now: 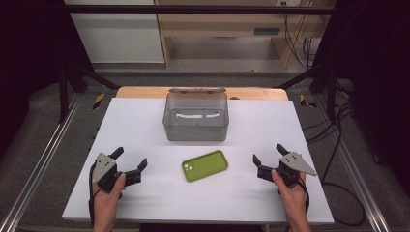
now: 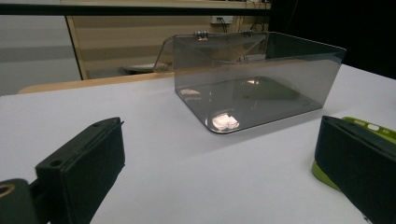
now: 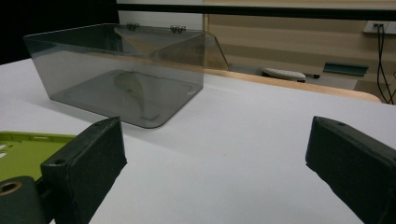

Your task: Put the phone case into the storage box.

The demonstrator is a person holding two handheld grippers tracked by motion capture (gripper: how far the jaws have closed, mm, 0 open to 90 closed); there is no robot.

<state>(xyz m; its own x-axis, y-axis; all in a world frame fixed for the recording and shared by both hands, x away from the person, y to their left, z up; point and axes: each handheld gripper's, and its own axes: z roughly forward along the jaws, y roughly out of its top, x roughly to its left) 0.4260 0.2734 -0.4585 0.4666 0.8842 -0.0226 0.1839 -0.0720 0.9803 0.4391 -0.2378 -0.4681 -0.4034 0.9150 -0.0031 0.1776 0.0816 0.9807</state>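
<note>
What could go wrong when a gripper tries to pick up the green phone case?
The green phone case lies flat on the smooth white table, so the jaws may push it sideways rather than grasp it. The clear box stands close behind; a sliding case or a forward reach might knock it.

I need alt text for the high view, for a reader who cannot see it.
A green phone case lies flat on a white table, between two open hand-held tongs: the left tongs and the right tongs. Behind the case stands a clear grey box, lid open.
</note>
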